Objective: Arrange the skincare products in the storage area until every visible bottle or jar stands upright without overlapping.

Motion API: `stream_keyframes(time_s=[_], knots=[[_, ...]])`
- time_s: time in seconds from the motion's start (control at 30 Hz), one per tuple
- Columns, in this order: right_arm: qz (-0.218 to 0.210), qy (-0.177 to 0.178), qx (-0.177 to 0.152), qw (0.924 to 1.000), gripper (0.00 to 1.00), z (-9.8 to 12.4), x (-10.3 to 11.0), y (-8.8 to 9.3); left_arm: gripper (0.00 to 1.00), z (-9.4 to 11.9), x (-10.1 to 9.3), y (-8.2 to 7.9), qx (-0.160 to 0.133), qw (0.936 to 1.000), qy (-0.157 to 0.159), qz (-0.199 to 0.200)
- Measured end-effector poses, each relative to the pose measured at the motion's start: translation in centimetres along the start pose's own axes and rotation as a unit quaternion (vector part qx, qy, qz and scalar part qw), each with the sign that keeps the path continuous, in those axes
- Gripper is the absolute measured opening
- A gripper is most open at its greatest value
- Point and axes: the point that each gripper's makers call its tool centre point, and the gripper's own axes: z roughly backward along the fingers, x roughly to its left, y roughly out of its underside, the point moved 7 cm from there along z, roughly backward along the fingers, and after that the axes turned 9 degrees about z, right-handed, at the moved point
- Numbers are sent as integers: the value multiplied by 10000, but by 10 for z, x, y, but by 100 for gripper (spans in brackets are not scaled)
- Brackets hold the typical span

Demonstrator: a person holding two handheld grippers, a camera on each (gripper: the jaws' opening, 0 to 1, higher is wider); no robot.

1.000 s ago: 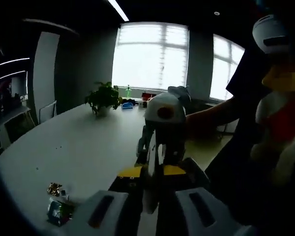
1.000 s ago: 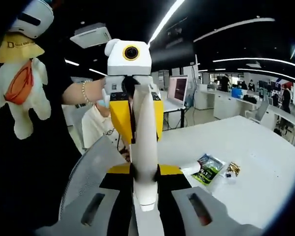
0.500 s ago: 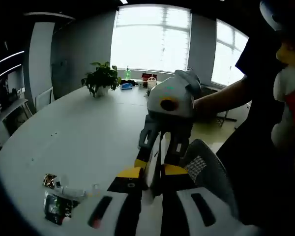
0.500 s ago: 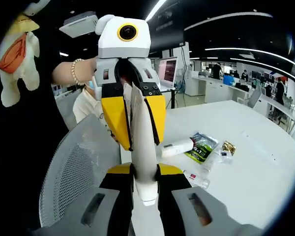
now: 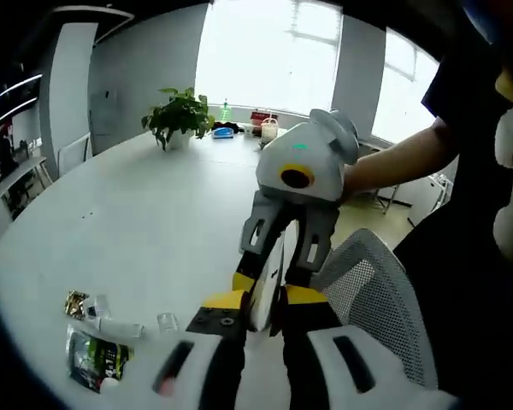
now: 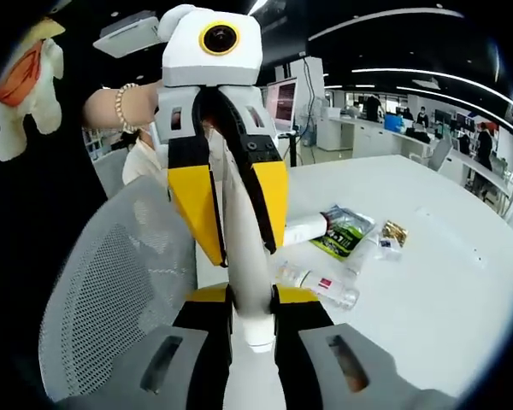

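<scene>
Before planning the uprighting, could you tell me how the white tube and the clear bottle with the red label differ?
The white plastic tube is opaque and unmarked as far as can be seen; the clear bottle with the red label is see-through. The tube lies right beside the green pouch; the bottle lies apart from it. Both lie on their sides on the white table.

both hand-held grippers meet tip to tip, jaws closed.

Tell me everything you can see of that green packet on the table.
The green packet is a flat, glossy pouch with dark green and white print, lying down on the white table. A white tube lies against one end, and a clear bottle lies nearby. From the left gripper view it sits near the table's edge.
</scene>
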Motion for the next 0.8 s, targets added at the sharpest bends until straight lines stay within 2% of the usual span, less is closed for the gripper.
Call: stream_keyframes(time_s=[0.47,0.8], knots=[[-3,-49,225,9997,17,-4,-12,17,12,-17,16,4,227,9997,102,-49],[10,-39,340,9994,17,-3,-34,27,12,-28,34,-2,218,9997,135,17]])
